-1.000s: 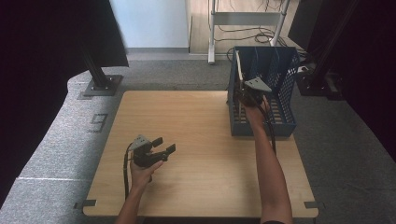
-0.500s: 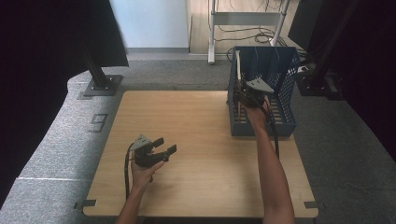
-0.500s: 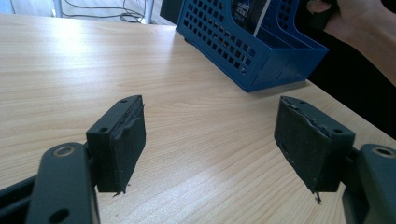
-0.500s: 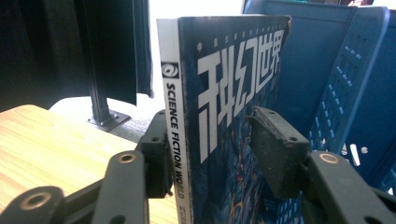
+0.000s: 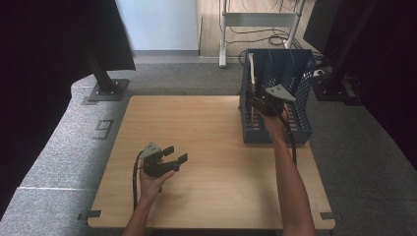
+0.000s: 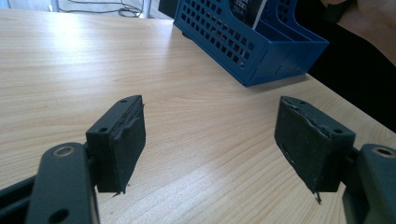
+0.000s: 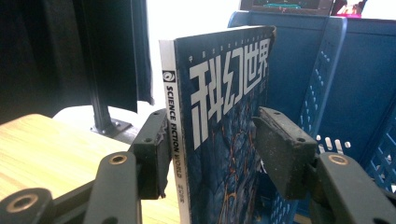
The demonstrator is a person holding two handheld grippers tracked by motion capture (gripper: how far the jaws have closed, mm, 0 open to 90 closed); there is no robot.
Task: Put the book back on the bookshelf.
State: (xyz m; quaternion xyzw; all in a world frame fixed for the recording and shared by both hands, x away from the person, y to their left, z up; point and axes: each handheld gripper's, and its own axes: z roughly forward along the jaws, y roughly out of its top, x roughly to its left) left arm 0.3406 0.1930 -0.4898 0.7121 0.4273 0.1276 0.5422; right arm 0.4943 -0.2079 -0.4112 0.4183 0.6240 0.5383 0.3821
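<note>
Between hand-held gripper (image 7: 210, 154) pads: upright magazine (image 7: 224, 116).

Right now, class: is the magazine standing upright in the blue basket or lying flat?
Upright. The magazine stands on edge in the blue basket, spine vertical, between the right gripper, whose jaws have just been opening.

Blue perforated basket (image 5: 300, 123), dark-blue white-lettered magazine (image 7: 224, 140)

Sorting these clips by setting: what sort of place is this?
Probably a lab or office recording space: a wooden table on grey carpet, dark curtains, cabled stands behind.
</note>
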